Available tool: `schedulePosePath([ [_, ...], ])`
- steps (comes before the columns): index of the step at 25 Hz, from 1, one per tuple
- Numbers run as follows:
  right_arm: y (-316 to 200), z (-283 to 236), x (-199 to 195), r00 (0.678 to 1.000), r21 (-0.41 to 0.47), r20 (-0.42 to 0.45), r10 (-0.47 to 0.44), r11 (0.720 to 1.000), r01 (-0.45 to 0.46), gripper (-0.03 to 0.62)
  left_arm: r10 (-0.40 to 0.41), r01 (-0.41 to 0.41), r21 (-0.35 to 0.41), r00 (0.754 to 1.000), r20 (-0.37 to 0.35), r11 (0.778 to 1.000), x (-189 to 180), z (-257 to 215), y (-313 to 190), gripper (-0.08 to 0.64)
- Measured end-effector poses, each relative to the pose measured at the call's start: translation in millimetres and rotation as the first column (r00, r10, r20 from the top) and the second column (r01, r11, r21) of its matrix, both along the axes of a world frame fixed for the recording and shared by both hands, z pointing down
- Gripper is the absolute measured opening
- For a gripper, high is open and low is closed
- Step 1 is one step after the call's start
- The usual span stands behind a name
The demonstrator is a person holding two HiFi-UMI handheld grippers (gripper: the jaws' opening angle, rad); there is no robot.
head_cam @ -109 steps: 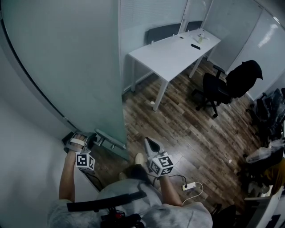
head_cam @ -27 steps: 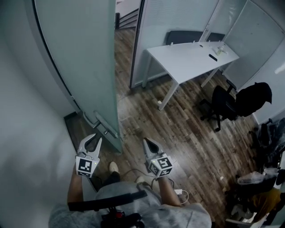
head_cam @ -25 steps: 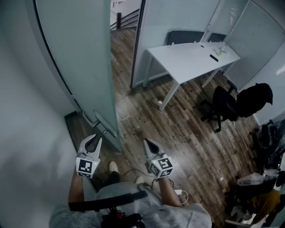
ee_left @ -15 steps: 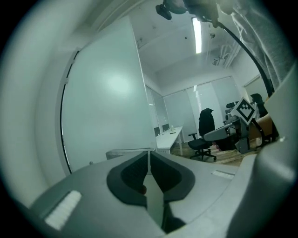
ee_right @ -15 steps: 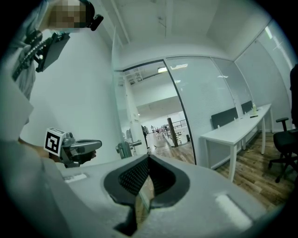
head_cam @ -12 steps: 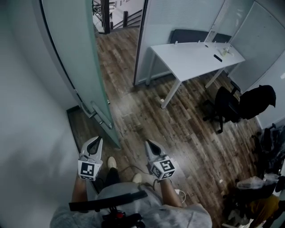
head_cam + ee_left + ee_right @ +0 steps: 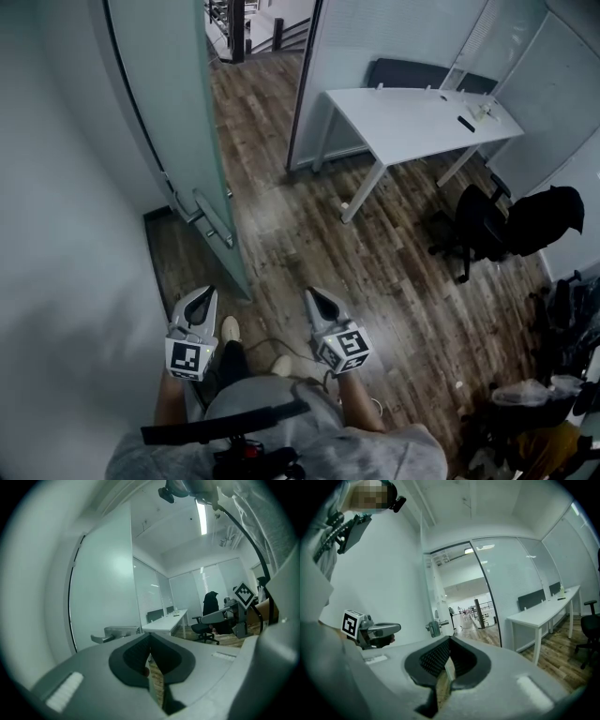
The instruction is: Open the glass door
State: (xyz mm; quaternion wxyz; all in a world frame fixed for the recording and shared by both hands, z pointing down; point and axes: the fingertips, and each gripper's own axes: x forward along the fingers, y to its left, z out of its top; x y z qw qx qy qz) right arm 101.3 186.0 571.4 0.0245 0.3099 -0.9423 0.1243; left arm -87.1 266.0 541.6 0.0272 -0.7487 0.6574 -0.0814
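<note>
Now, door (image 7: 173, 122): ajar, standing near the left wall, doorway clear beside it.
Handle (image 7: 214, 223): free, ahead of both tongs.
Left tongs (image 7: 201, 298): jaws just closed together, empty.
Right tongs (image 7: 315, 300): jaws together, empty.
Risk: nothing holds the door, so it may swing shut.

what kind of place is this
Most likely an office, a small meeting or work room. It has a frosted glass door with a metal handle, glass partition walls, a long white desk and a black swivel chair on wood-look flooring.
</note>
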Motion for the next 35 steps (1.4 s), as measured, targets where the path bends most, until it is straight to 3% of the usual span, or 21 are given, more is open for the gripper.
schedulePosePath([
  [12, 25.0, 2.8, 4.5, 0.999, -0.004, 0.006, -0.033, 0.999, 0.033, 0.002, -0.03, 0.03, 0.002, 1.0, -0.005, 1.0, 8.6, 3.9, 21.2, 0.005],
  [35, 27.6, 3.6, 6.5, 0.999, -0.001, 0.008, -0.031, 1.0, 0.031, 0.002, -0.007, 0.007, 0.004, 0.999, 0.033, 1.0, 13.4, 1.3, 21.2, 0.005],
])
